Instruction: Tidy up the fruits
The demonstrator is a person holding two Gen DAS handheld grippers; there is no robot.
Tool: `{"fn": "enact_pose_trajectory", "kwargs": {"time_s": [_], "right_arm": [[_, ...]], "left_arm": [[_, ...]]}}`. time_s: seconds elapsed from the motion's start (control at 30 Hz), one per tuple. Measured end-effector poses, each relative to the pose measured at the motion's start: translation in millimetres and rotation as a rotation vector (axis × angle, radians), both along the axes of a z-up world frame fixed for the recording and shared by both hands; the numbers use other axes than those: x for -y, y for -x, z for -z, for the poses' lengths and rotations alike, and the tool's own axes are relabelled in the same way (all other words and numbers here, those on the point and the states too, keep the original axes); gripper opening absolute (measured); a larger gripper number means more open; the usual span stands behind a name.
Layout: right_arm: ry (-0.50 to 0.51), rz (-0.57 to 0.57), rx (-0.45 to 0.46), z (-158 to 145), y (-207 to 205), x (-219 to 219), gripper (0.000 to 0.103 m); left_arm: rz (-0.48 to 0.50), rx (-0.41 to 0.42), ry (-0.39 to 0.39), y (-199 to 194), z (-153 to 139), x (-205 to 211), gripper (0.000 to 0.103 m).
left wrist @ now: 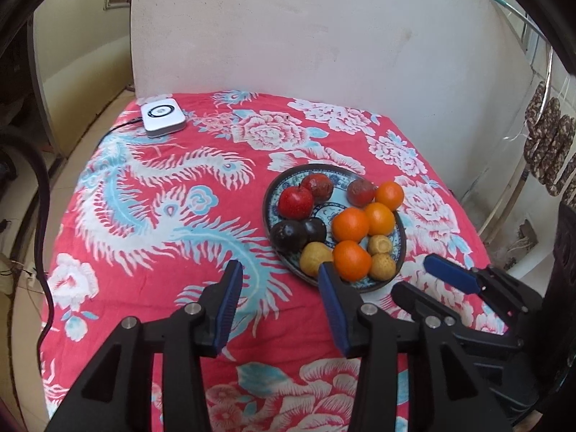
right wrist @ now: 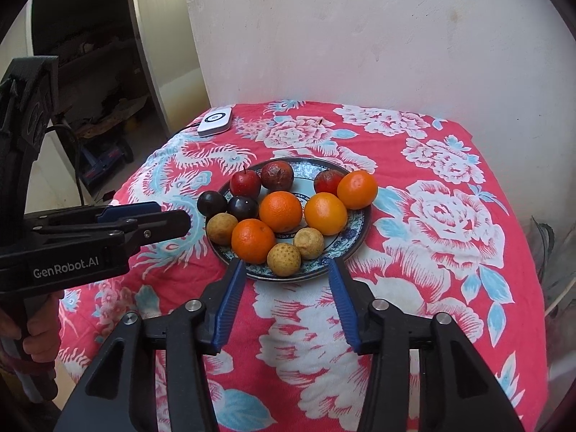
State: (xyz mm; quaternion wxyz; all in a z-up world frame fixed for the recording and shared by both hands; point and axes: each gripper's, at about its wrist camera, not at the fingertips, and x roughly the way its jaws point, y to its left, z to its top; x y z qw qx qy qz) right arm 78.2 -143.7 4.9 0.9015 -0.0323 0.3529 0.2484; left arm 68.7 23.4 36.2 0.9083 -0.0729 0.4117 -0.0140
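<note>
Now both my claws — left claw (left wrist: 280,270), right claw (right wrist: 286,266) — hang apart and empty near the plate (right wrist: 354,243), fruits grouped by kind.

Plate (left wrist: 268,212) near rim behind left claw (left wrist: 280,270) finger; white device (right wrist: 215,121) markings unreadable.

Bench (right wrist: 432,252) draped in red floral cloth (left wrist: 144,216), set against plain white wall (right wrist: 360,36) at far side; open doorway (right wrist: 108,72) at far left.
</note>
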Motion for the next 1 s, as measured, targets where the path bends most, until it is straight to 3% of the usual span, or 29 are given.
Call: {"fn": "enact_pose_trajectory", "kwargs": {"time_s": [0.33, 0.57, 1.0], "right_arm": [[0.003, 0.05, -0.006, -2.7, 10.2, 12.6, 0.062], [0.023, 0.076, -0.024, 4.9, 7.6, 16.6, 0.068], [0.039, 0.111, -0.081, 23.0, -4.8, 17.5, 0.069]], "left_arm": [[-0.026, -0.02, -0.023, 18.2, 4.1, 13.1, 0.067], [-0.047, -0.064, -0.043, 15.8, 18.3, 18.7, 0.069], [-0.054, -0.112, -0.069, 8.1, 36.0, 22.1, 0.069]]}}
